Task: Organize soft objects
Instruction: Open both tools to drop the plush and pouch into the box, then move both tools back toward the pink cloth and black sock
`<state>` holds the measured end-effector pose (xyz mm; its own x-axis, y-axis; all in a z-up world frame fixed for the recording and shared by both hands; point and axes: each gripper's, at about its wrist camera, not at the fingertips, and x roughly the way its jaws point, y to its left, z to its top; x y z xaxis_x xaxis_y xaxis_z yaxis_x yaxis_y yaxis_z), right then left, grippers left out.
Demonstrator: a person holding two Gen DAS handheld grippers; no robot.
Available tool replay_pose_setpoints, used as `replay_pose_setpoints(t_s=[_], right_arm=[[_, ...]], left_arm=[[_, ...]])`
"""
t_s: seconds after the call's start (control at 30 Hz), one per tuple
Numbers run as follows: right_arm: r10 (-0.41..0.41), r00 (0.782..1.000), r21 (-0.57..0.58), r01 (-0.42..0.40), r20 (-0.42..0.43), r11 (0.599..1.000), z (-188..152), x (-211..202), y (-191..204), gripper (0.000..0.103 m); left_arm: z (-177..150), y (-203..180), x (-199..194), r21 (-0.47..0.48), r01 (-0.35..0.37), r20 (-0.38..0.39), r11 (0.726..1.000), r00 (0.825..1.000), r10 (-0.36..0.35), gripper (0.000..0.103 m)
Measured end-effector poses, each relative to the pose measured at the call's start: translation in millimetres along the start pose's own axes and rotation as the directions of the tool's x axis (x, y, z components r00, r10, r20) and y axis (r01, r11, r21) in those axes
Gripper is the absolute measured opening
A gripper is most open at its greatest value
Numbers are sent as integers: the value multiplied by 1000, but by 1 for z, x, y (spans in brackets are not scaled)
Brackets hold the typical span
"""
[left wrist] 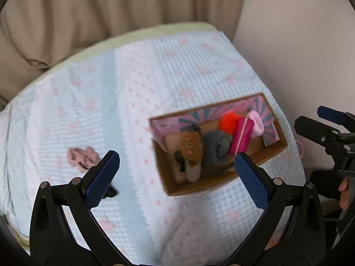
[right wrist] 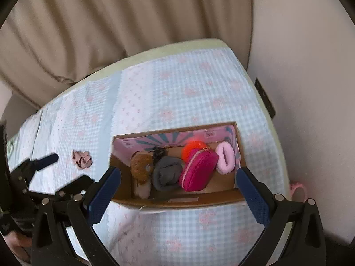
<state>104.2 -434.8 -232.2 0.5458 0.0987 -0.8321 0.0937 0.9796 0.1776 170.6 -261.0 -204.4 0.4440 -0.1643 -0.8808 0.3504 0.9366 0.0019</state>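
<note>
Both tongs hang above the bed with their blue pads spread wide and nothing between them. The left gripper (left wrist: 177, 173) is held over the blue-and-pink checked bedspread (left wrist: 133, 77), its left pad above the cloth close to a crumpled pink scrunchie (left wrist: 82, 157), which lies loose on the spread toward the left edge, well apart from the box. The right gripper (right wrist: 178, 190) hovers directly over the near wall of an open cardboard box (right wrist: 177, 200), touching nothing.

The box sits toward the right edge of the bed. Inside, left to right, lie a brown knitted piece (right wrist: 142, 169), a rolled grey cloth (right wrist: 167, 174), a magenta zip pouch (right wrist: 198, 169) and a fluffy pale pink ring (right wrist: 225, 158). Behind the pouch, against the far wall, sits an orange pompom (right wrist: 192, 147).

Beyond the bed's far edge hang beige curtains (right wrist: 111, 28).
</note>
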Motion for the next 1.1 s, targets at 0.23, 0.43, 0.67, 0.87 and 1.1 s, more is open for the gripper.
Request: replay_pose_setpoints(t_s=[0.23, 0.43, 0.67, 0.87, 1.1], right_arm=[[-31, 993, -108, 43, 110, 993, 0, -55, 60, 103], [-48, 985, -103, 65, 163, 993, -9, -79, 117, 103], [3, 980, -106, 19, 198, 994, -22, -89, 181, 103], [37, 983, -139, -12, 182, 990, -35, -69, 231, 103], [47, 993, -118, -35, 104, 992, -60, -15, 276, 103]], left_arm=[[-20, 49, -70, -33, -76, 117, 997, 990, 80, 103], [-42, 104, -111, -71, -101, 173, 992, 978, 112, 103], [-69, 179, -140, -134, -82, 187, 988, 977, 106, 103], [-86, 239, -130, -163, -75, 160, 984, 982, 101, 103], [-94, 293, -83, -108, -26, 110, 994, 993, 38, 103]])
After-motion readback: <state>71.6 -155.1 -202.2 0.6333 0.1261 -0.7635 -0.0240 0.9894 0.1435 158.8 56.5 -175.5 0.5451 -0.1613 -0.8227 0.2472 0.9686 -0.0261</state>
